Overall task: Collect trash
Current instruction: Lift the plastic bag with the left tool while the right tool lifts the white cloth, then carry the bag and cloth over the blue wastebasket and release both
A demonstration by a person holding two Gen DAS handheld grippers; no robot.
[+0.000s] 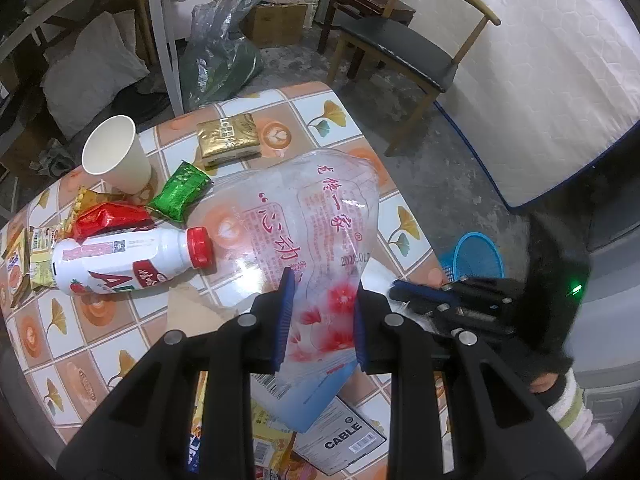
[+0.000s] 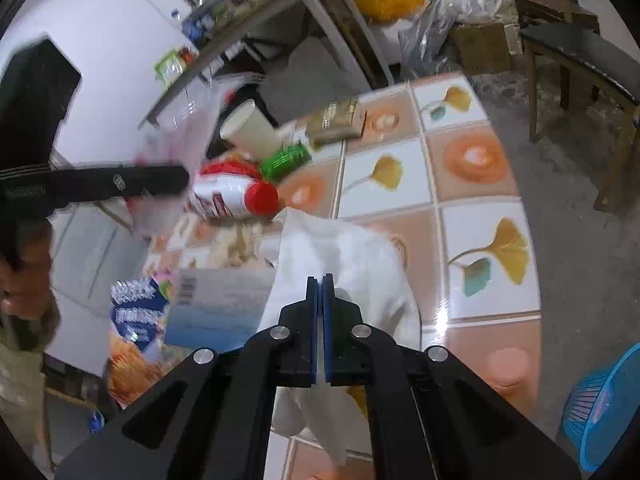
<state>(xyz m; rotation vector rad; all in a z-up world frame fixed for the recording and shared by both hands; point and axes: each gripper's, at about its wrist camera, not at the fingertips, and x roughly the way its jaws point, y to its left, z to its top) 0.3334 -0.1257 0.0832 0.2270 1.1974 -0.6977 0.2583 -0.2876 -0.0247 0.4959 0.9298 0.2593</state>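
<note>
My left gripper [image 1: 320, 316] is shut on a clear plastic bag [image 1: 320, 216] with red print and holds it up over the tiled table [image 1: 332, 120]. My right gripper [image 2: 320, 284] is shut on a white tissue [image 2: 344, 248] near the table's right edge; it also shows in the left wrist view [image 1: 424, 296]. On the table lie a white bottle with a red cap [image 1: 128, 260], a paper cup [image 1: 116, 156], a green wrapper [image 1: 180, 192], a red wrapper [image 1: 108, 220] and a gold packet [image 1: 228, 140]. A blue basket [image 1: 476, 256] stands on the floor right of the table.
Flat wrappers and a "CABLE" label [image 1: 340, 436] lie at the table's near edge. A wooden chair [image 1: 404, 48] stands beyond the table, a white mattress [image 1: 540, 60] to the right. A shelf frame, pillow [image 1: 88, 68] and plastic bags [image 1: 220, 48] crowd the back left.
</note>
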